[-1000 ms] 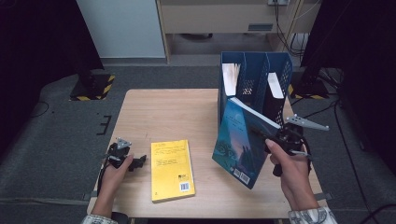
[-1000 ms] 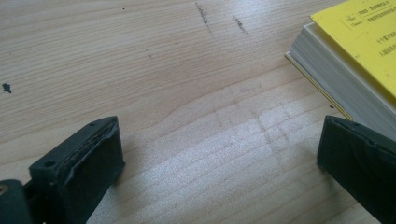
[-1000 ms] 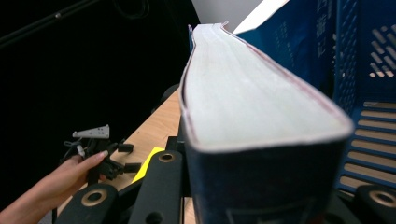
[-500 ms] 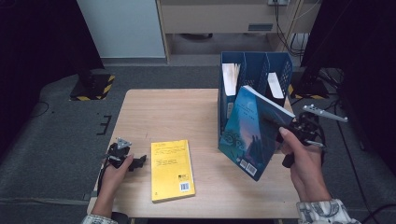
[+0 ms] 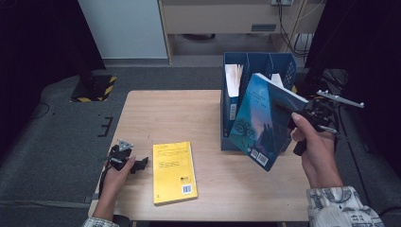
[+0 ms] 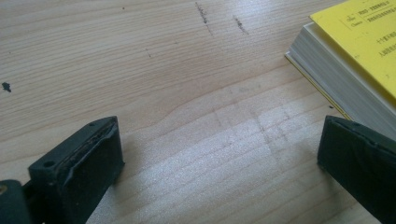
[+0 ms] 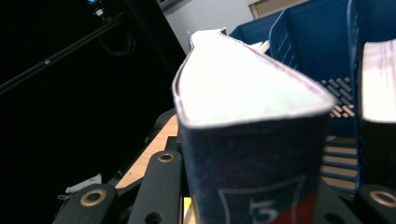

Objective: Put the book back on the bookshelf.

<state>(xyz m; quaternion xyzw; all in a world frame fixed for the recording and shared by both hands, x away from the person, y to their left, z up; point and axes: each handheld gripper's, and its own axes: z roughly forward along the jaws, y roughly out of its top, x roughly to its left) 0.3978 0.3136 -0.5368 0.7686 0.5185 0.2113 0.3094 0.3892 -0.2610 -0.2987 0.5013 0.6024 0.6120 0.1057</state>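
A blue paperback (image 5: 262, 120) hangs tilted above the table's right side, just in front of the blue file holder (image 5: 257, 64). My right gripper (image 5: 285, 108) is shut on its spine edge, held in the person's right hand. In the right gripper view the blue paperback (image 7: 252, 140) stands between my jaws, page block upward, with the file holder (image 7: 317, 42) close behind. A yellow book (image 5: 174, 171) lies flat at the front left of the table. My left gripper (image 5: 137, 165) rests on the wood beside it. The left gripper (image 6: 219, 144) is open, jaws wide, with the yellow book (image 6: 355, 51) near one jaw.
The file holder has several slots; a book with pale pages (image 5: 233, 82) stands in its left slot, and another book (image 7: 378, 79) shows in a slot on the right. The wooden table (image 5: 161, 113) is bordered by dark floor, with black stands and cables at the right.
The right hand has lifted the blue paperback up and to the right, closer to the file holder, and it now stands steeper. The left gripper has stayed put.
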